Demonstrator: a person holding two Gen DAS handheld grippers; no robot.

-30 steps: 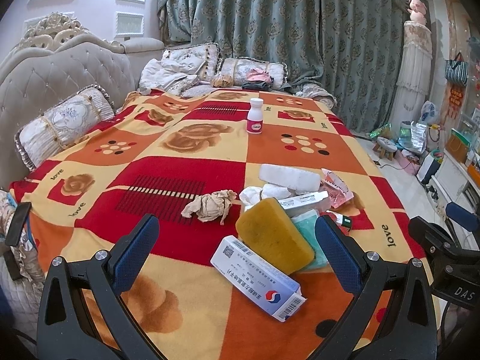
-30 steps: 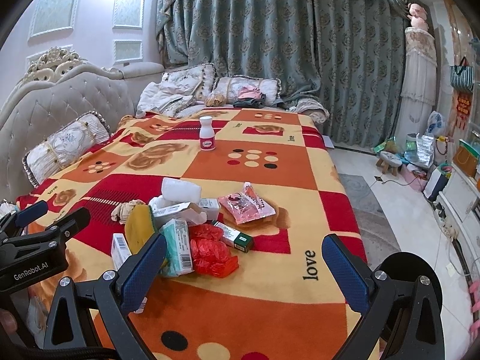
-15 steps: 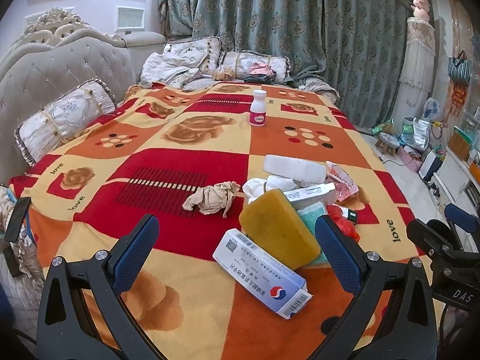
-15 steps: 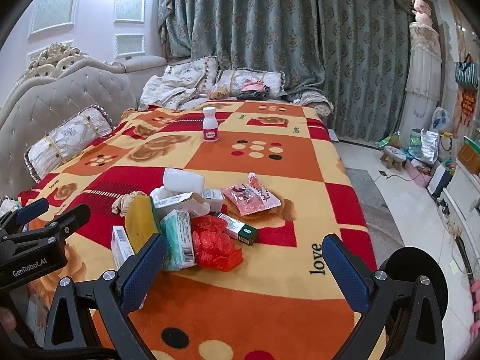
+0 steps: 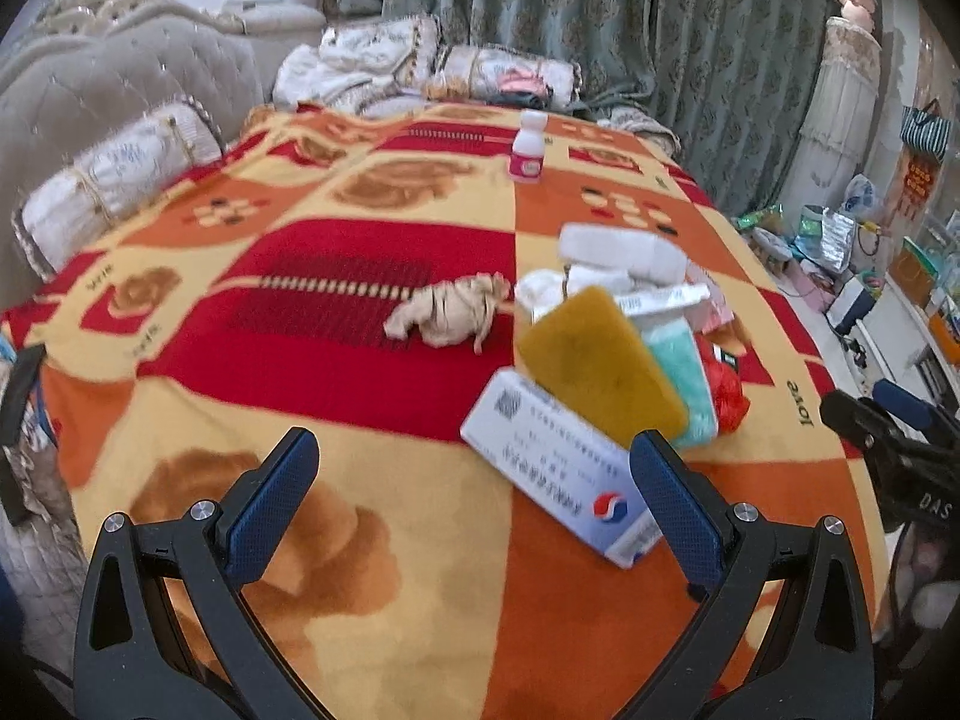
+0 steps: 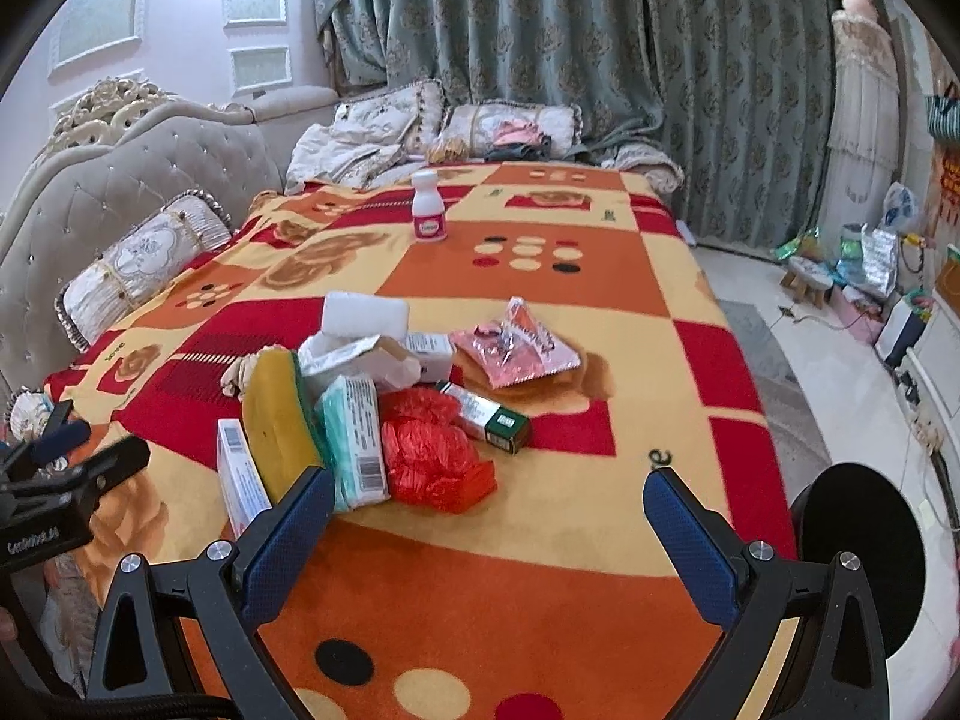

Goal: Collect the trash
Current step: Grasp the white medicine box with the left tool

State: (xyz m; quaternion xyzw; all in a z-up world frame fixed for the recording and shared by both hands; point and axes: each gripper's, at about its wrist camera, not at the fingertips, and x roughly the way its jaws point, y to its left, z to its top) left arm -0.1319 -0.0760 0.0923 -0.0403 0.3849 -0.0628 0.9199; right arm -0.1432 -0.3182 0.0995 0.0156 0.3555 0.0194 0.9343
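Observation:
A heap of trash lies on the patterned blanket [image 5: 372, 360]: a yellow sponge [image 5: 600, 360], a white medicine box [image 5: 558, 468], a crumpled tan paper [image 5: 450, 315], a teal packet [image 6: 357, 432], a red plastic bag [image 6: 435, 456], a green carton [image 6: 489, 417], a pink wrapper [image 6: 516, 351] and white foam [image 6: 366, 315]. My left gripper [image 5: 474, 498] is open, just short of the medicine box. My right gripper [image 6: 489, 531] is open, just short of the red bag.
A white bottle [image 5: 527, 147] with a pink label stands farther back on the bed. Pillows [image 5: 114, 186] and a padded headboard [image 5: 120, 78] line the left and far sides. A black round bin [image 6: 858, 552] stands at the right, beside the bed. Clutter covers the floor [image 6: 852, 276] at right.
Both grippers have moved forward and lower toward the heap, so the trash looms larger. Nothing has been taken hold of; both stay open.

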